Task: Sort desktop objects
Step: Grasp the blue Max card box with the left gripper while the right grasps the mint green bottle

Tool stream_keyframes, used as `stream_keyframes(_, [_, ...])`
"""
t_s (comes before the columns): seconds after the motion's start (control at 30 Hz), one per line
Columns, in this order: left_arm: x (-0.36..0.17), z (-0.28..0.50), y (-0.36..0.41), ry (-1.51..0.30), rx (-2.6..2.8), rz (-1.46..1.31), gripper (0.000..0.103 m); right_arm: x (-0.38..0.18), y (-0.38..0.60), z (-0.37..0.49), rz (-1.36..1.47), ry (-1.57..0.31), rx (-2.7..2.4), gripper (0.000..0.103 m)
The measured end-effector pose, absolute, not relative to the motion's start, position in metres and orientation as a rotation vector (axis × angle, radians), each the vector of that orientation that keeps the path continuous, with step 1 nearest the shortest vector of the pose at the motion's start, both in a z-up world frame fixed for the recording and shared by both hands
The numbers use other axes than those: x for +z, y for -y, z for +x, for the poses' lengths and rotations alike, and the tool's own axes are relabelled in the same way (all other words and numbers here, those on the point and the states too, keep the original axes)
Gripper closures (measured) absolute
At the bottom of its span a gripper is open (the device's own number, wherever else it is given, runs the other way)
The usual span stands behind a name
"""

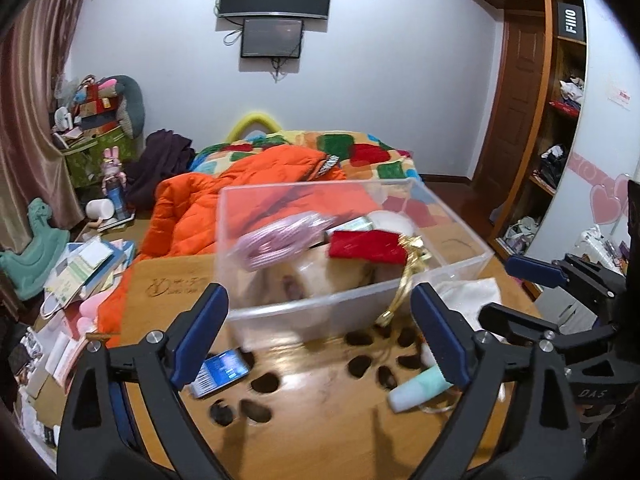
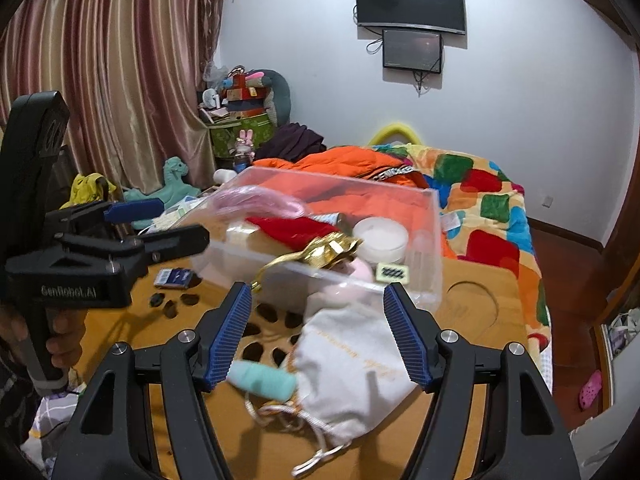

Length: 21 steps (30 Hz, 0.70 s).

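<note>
Motion blurs the pink cord [image 1: 280, 236] in the clear bin [image 1: 460, 276], the phone [image 1: 222, 372] lies half behind a left finger [image 1: 200, 336], the mint tube [image 2: 264, 380] is smeared, and the pouch's print [image 2: 356, 350] is unreadable.

box [image 2: 424, 216]: clear, see-through
pouch [image 1: 366, 245]: red, inside the box
ribbon [image 2: 328, 249]: shiny gold, ahead of the right claw
cord [image 1: 276, 240]: pink coil
bag [image 2: 352, 364]: white, faint gold lettering, between the right claw's pads
tube [image 2: 264, 380]: mint green
claw pads [image 2: 406, 340]: ribbed blue on black arms
table [image 2: 480, 320]: light wood
quilt [image 2: 492, 204]: multicoloured patches
</note>
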<state>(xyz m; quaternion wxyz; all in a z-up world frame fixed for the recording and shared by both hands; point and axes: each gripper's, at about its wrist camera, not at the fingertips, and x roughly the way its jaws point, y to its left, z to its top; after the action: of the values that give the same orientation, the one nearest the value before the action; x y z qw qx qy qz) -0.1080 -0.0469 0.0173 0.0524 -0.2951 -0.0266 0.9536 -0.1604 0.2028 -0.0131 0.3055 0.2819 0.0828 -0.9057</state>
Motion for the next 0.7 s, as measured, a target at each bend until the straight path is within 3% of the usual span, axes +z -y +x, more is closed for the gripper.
stream_keyframes(0.33, [-0.026,-0.081,0.090,0.092,2.939,-1.068,0.009,-0.053,-0.177,-0.135,0.850,-0.208,-2.332,0.038])
stream_keyframes(0.57, [-0.049,-0.078,0.107,0.188,2.901,-1.143,0.009,-0.079,-0.156,-0.127,0.888,-0.332,-2.418,0.038])
stream_keyframes(0.7, [-0.055,-0.086,0.105,0.180,2.889,-1.173,0.009,-0.086,-0.140,-0.120,0.862,-0.456,-2.458,0.027])
